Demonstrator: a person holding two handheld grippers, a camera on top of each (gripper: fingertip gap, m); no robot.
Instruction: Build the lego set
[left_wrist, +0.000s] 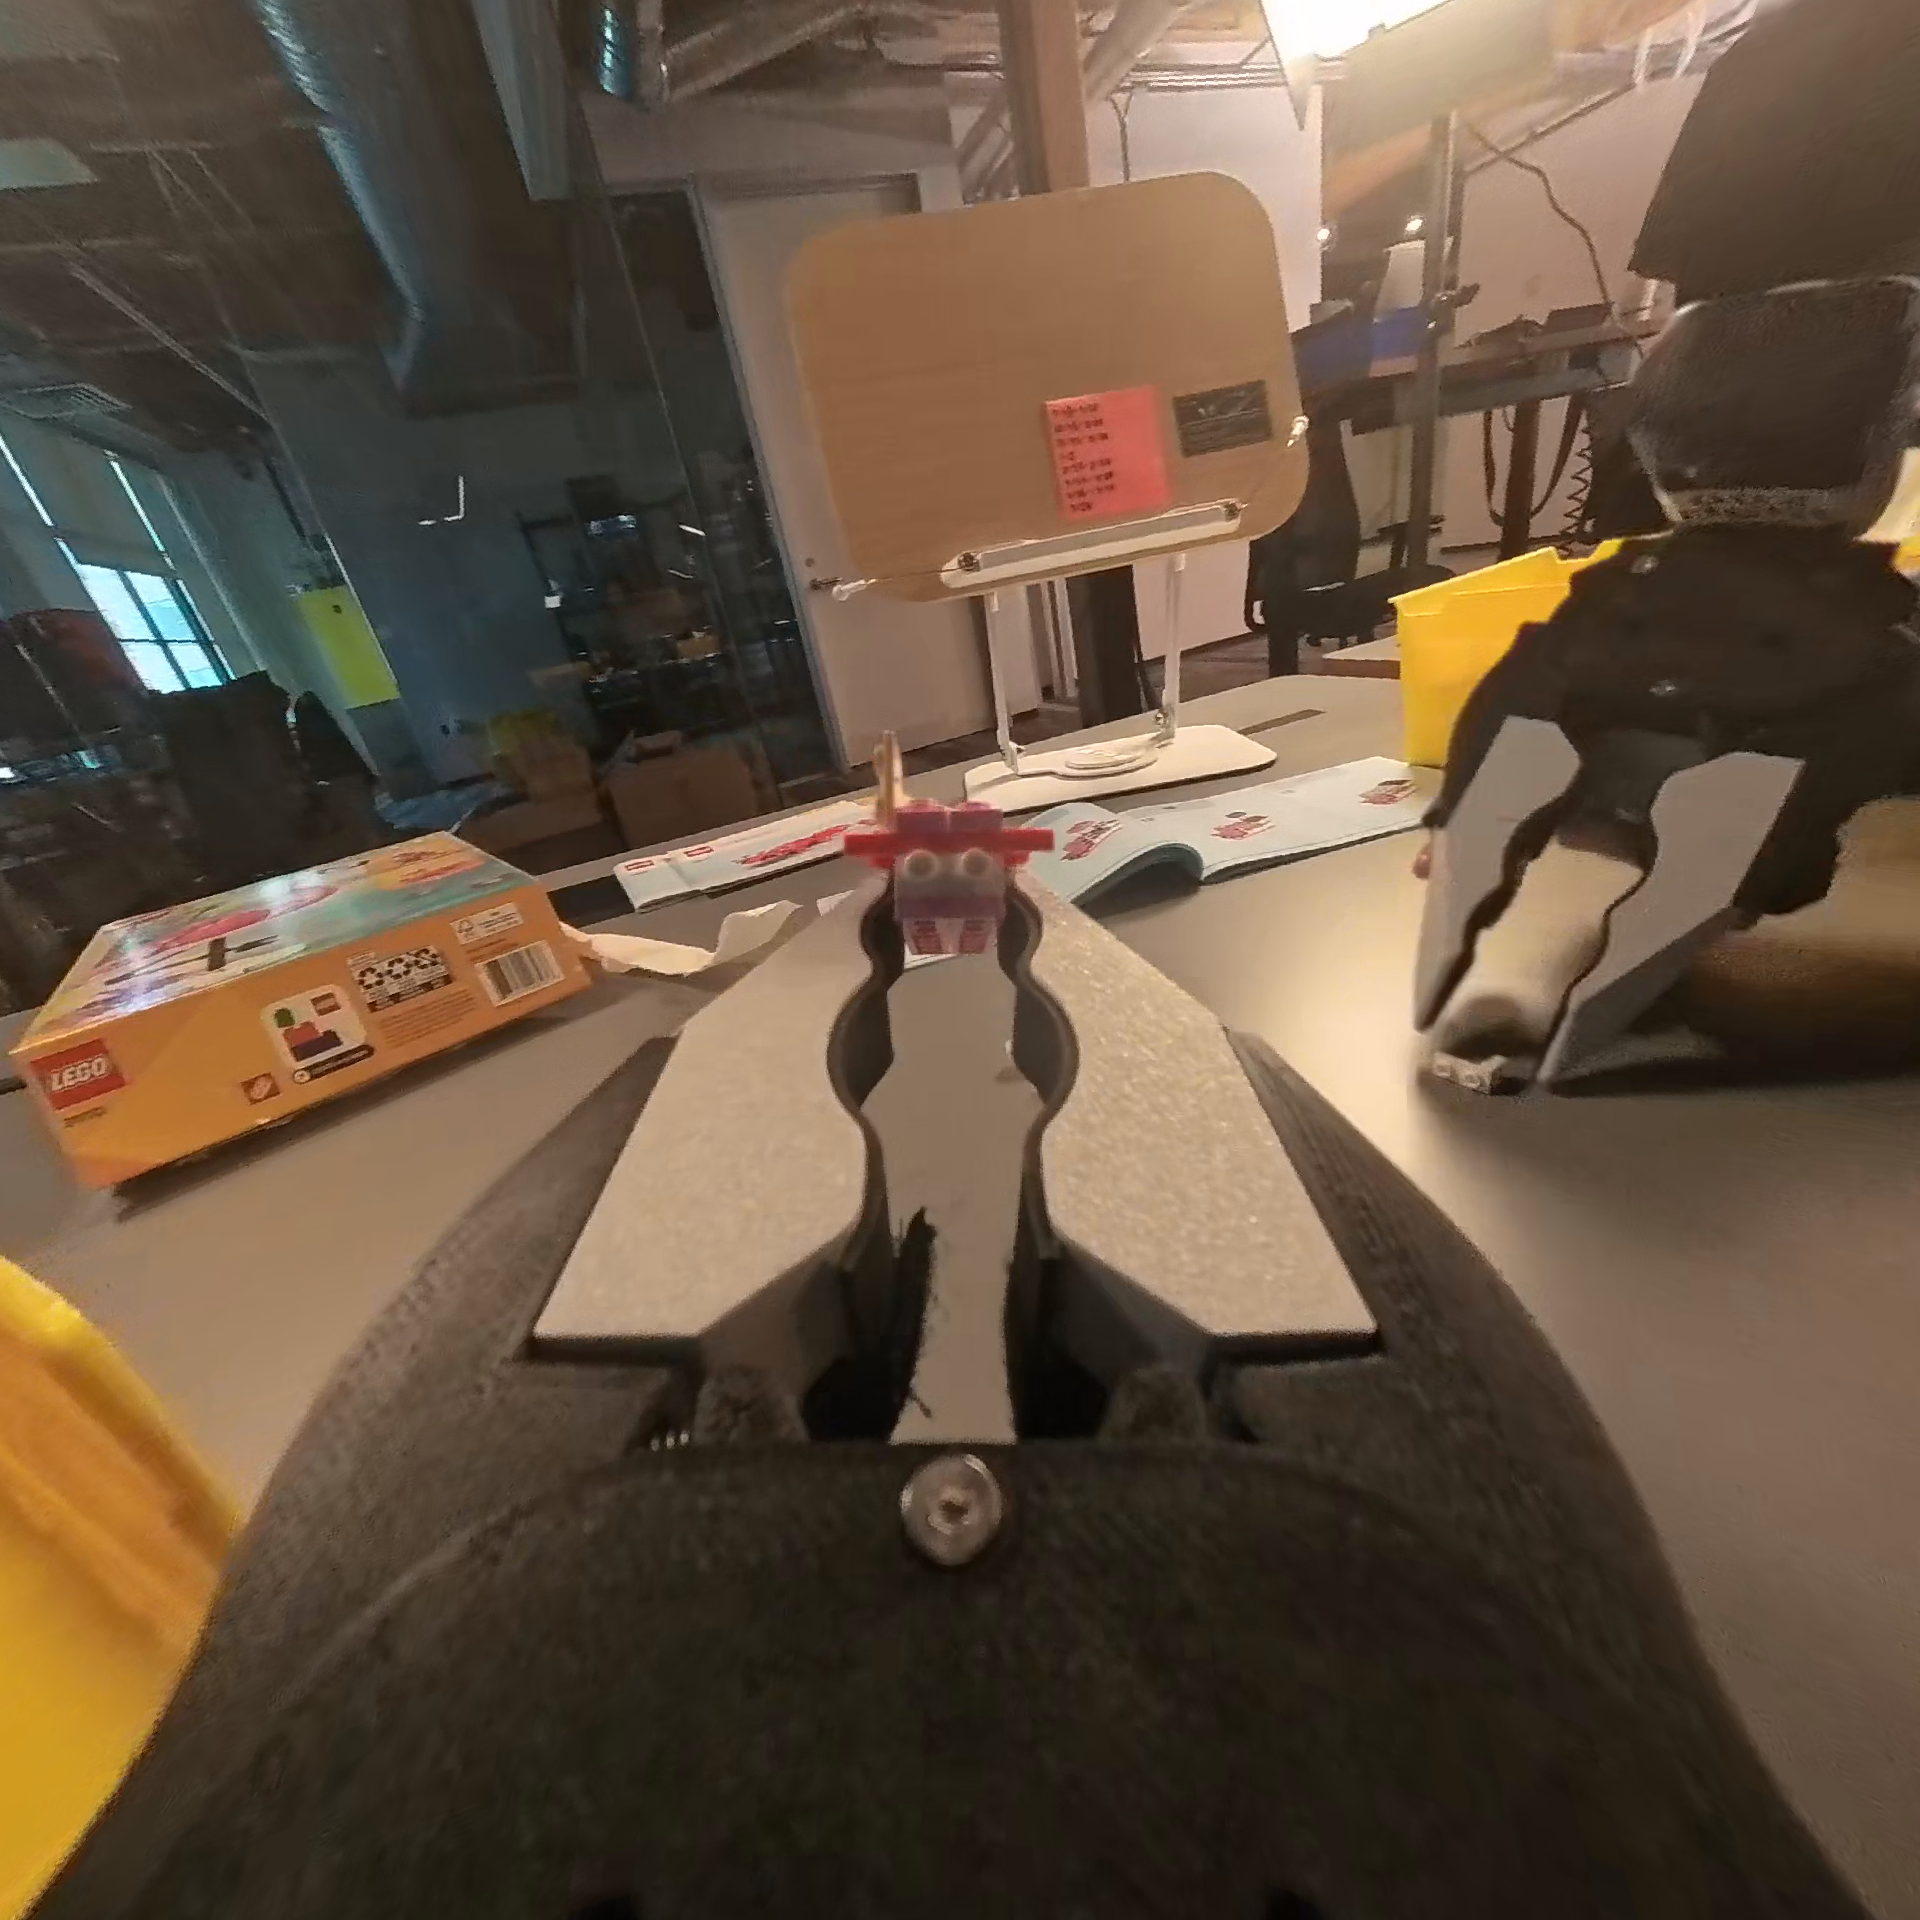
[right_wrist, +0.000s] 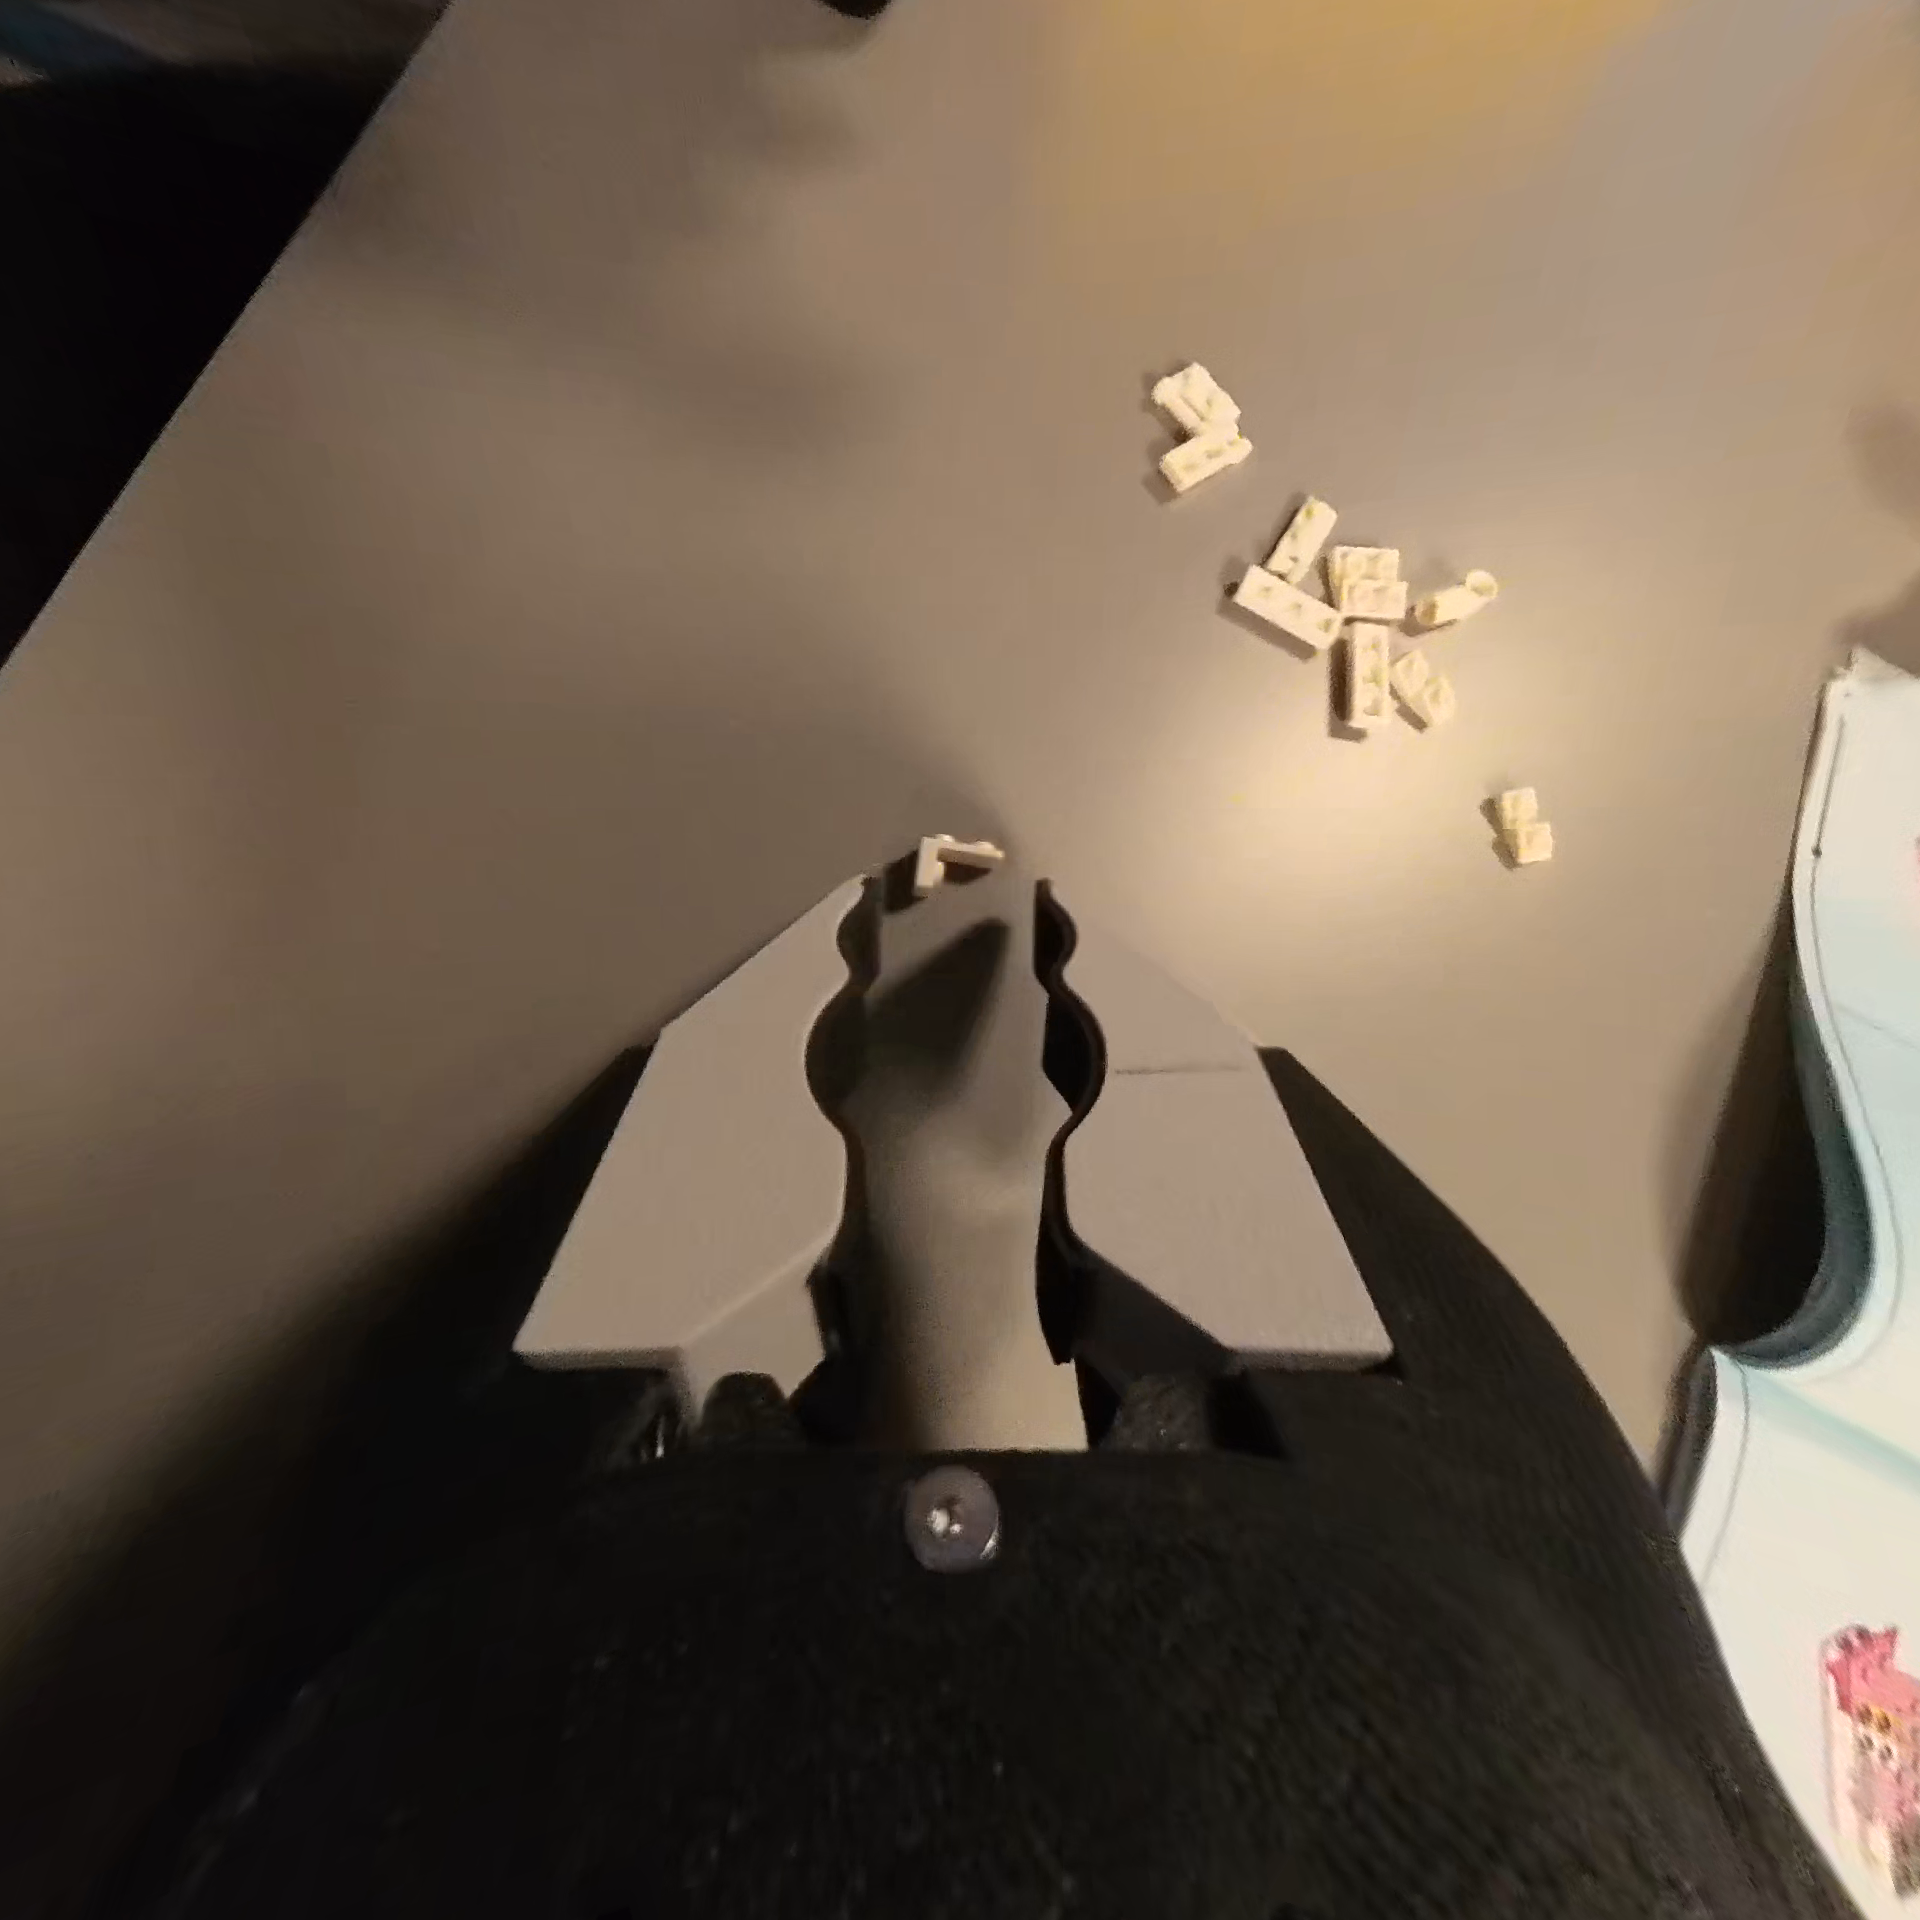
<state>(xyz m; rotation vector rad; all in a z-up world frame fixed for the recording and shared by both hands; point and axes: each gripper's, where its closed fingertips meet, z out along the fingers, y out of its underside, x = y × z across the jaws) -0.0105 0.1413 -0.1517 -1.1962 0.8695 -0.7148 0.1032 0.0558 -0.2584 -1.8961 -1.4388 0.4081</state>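
My left gripper (left_wrist: 948, 920) is shut on a small brick model (left_wrist: 948, 883). The model has a red plate across the top, pink bricks above it, and a grey and purple block between my fingertips. I hold it above the grey table (left_wrist: 1351, 1299). My right gripper (right_wrist: 954, 888) is open, tips down close to the table (right_wrist: 623, 520). A small white bracket piece (right_wrist: 951, 860) lies at its left fingertip, and the right pad stands clear of it. The right gripper also shows at the right of the left wrist view (left_wrist: 1496, 1039), jaws apart.
Several loose white bricks (right_wrist: 1340, 613) lie to the right of the right gripper, with an open instruction booklet (left_wrist: 1143, 842) nearby. There is a toy box (left_wrist: 291, 997) on the left, torn paper (left_wrist: 686, 945), a wooden book stand (left_wrist: 1049, 395) behind, and yellow bins (left_wrist: 1475, 665) (left_wrist: 73, 1558). Left tips to right tips: about 20 cm.
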